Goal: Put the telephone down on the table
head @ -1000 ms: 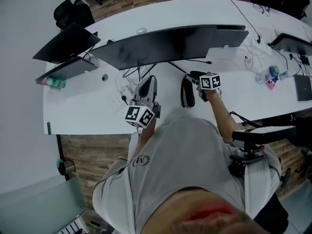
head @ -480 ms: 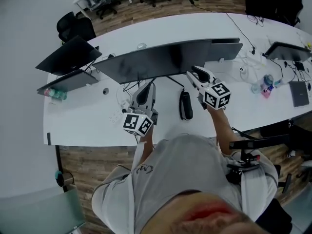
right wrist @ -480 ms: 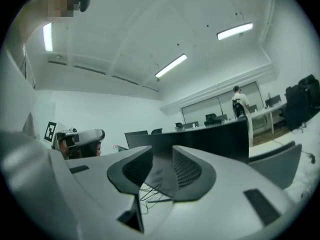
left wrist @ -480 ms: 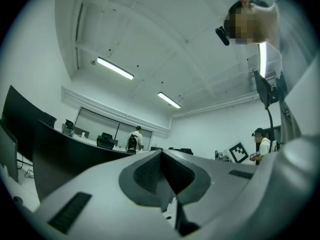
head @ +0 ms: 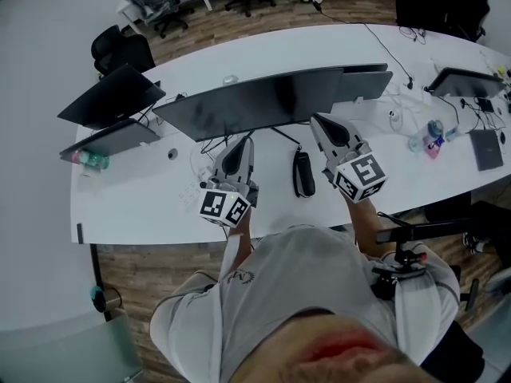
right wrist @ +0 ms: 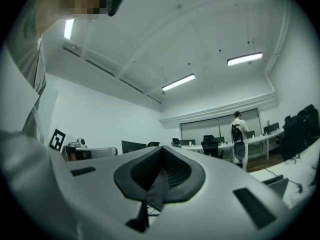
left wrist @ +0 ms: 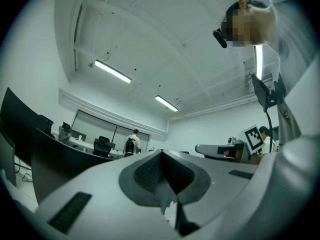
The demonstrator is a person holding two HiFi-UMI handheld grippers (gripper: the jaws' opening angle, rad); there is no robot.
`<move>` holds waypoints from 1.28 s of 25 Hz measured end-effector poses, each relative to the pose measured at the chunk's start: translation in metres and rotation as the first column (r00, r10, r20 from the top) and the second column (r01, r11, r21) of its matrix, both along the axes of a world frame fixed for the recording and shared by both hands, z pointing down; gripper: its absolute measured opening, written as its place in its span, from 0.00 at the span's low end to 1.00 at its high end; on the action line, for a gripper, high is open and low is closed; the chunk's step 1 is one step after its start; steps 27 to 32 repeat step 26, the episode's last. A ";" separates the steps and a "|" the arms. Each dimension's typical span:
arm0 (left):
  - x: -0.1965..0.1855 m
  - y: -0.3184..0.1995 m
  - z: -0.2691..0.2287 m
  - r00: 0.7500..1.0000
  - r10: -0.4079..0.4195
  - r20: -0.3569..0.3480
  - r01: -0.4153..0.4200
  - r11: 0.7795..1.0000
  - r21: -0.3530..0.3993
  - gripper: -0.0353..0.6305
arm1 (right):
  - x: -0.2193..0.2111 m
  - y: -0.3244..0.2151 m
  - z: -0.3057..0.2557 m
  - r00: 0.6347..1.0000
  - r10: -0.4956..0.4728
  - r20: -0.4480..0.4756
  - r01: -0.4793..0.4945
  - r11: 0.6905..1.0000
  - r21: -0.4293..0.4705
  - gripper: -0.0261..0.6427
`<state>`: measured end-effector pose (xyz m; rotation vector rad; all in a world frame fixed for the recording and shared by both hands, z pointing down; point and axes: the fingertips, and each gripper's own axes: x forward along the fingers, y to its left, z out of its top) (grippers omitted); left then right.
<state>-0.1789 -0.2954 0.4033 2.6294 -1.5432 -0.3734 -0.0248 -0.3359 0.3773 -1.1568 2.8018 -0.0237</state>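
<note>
Black oblong telephone handset (head: 302,173) lies free on the white table (head: 144,202); right hand-held gripper (head: 319,123) has lifted away, jaws just closed, empty: task looks done

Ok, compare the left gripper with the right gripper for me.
The right gripper looks larger in the head view, probably nearer the camera; the left gripper looks smaller. The left gripper is left of the telephone, the right gripper right of it, its tip by the monitor's lower edge. The right gripper's jaws have just been closing, on nothing. Both are shut and empty; the telephone lies on the table between them.
</note>
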 end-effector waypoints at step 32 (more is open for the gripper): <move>0.008 0.004 -0.005 0.995 0.097 -0.022 -0.096 0.995 0.013 0.07 | -0.014 0.027 0.007 0.999 0.022 -0.032 -0.023 0.999 -0.029 0.06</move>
